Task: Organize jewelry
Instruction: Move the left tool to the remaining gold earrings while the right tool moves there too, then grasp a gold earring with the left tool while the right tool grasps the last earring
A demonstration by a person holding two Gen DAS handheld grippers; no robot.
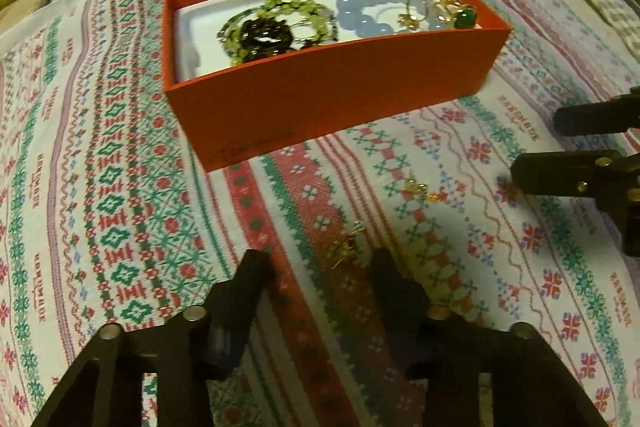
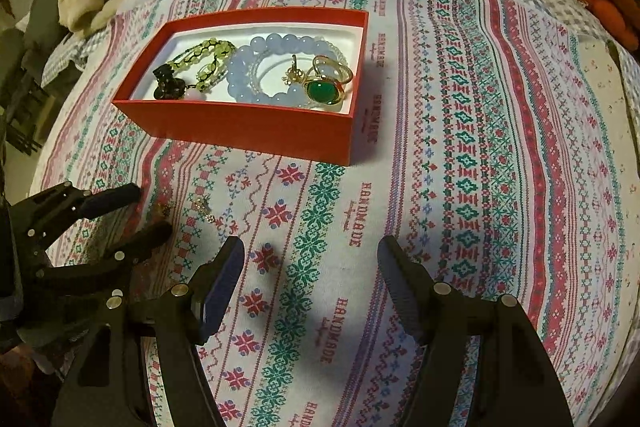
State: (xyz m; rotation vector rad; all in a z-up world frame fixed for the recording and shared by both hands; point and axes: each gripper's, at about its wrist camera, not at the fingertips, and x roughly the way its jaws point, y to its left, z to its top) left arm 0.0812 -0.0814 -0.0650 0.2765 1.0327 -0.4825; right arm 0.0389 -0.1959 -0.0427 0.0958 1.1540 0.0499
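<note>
Box: red rectangular cardboard box on the patterned woven cloth, holding bead bracelets and rings.
Loose item: small gold earring on the cloth, between the left hand-held gripper fingers, untouched.
Right hand-held gripper: spread, empty.

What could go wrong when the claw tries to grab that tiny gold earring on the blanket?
The small gold earring lies flat on the soft patterned cloth, so the left gripper might pinch fabric instead, or flick it away. A second gold piece lies close by and could get knocked. Both are tiny and easy to lose in the busy pattern.
</note>
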